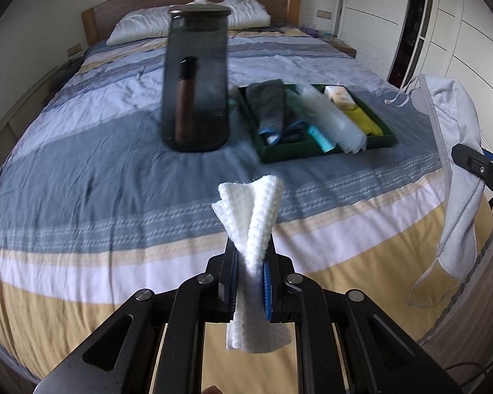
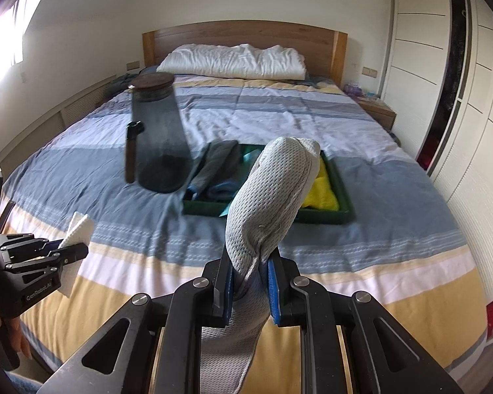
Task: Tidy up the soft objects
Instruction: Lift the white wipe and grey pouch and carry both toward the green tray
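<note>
Left wrist view: the left hand-held gripper (image 1: 251, 262) is clamped on a folded white waffle cloth (image 1: 253, 226), which sticks up above its blue pads and hangs out below them. Ahead of it and to the left, a tall dark glass jar (image 1: 197, 78) with a lid stands on the striped bed (image 1: 82, 170). Ahead and to the right lies a dark green tray (image 1: 315, 156) with a rolled grey cloth (image 1: 268, 105), a clear roll (image 1: 328, 116) and a yellow cloth (image 1: 364, 120) in it. Far to the right, the right hand-held gripper (image 1: 466, 159) holds up a grey mesh garment (image 1: 453, 151).

Right wrist view: the right hand-held gripper (image 2: 251, 279) is clamped on the grey mesh garment (image 2: 269, 197), which rises above the pads and partly hides the dark green tray (image 2: 345, 203) straight ahead. The glass jar (image 2: 157, 138) stands ahead to the left, just beside the tray. The left hand-held gripper (image 2: 72, 251) shows low at the left with the white waffle cloth (image 2: 79, 229). A white pillow (image 2: 236, 62) lies against the wooden headboard (image 2: 246, 34) far ahead.
</note>
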